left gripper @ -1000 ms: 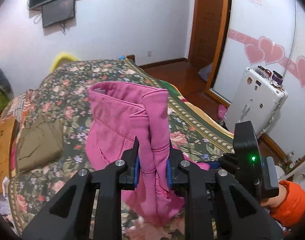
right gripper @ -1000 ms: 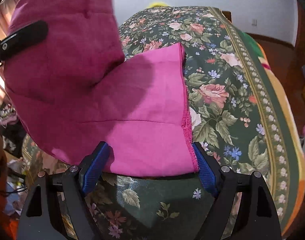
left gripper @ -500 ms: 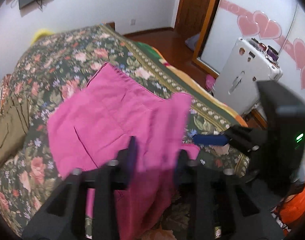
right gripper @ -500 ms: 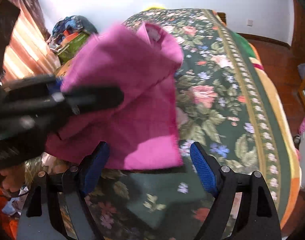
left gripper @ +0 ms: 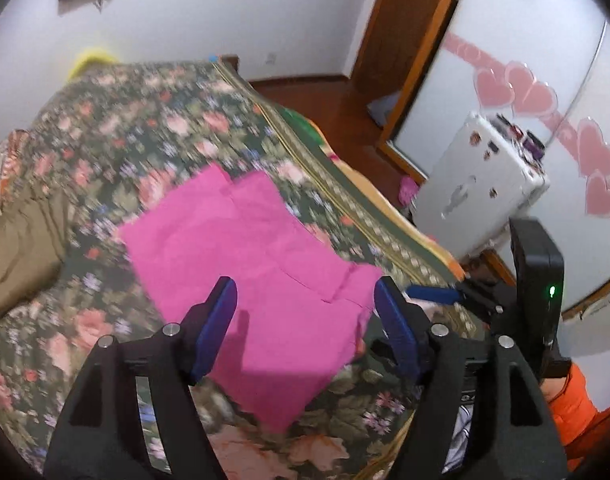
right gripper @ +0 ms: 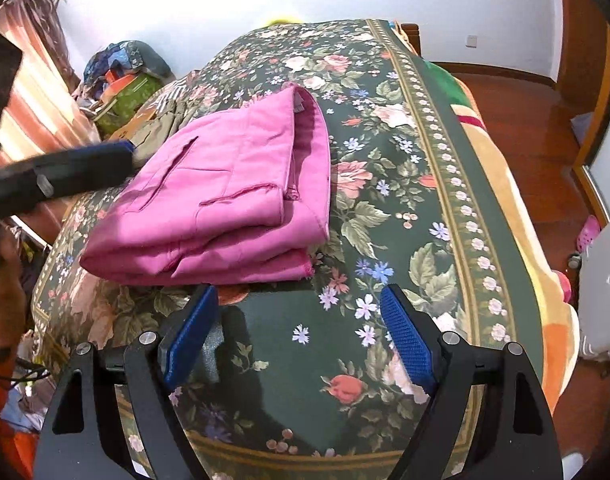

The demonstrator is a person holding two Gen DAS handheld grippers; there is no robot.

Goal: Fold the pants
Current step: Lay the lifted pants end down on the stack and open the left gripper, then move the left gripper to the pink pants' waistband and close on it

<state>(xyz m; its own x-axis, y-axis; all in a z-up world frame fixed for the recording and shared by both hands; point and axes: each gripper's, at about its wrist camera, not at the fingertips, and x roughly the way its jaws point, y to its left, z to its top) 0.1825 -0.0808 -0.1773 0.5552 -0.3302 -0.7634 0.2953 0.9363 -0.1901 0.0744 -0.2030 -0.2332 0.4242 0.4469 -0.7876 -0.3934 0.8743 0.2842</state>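
The pink pants [left gripper: 257,276] lie folded in a flat stack on the floral bedspread [left gripper: 145,136]; in the right wrist view the pants [right gripper: 225,200] show several layers with the waistband at the far end. My left gripper [left gripper: 305,320] is open and empty just above the near edge of the pants. My right gripper [right gripper: 293,336] is open and empty, a little short of the stack's near edge. The left gripper's finger [right gripper: 65,172] shows at the left of the right wrist view; the right gripper [left gripper: 433,294] shows at the right of the left wrist view.
An olive-brown garment [left gripper: 21,240] lies on the bed to the left. A white suitcase [left gripper: 481,188] stands right of the bed on the wooden floor. A pile of clothes and boxes [right gripper: 121,80] sits by the curtain. The bed edge [right gripper: 505,208] drops off at the right.
My left gripper, shut on the lifted pants a second ago, laid the fold down and opened. The pants went from hanging in the air to lying stacked on the bed.
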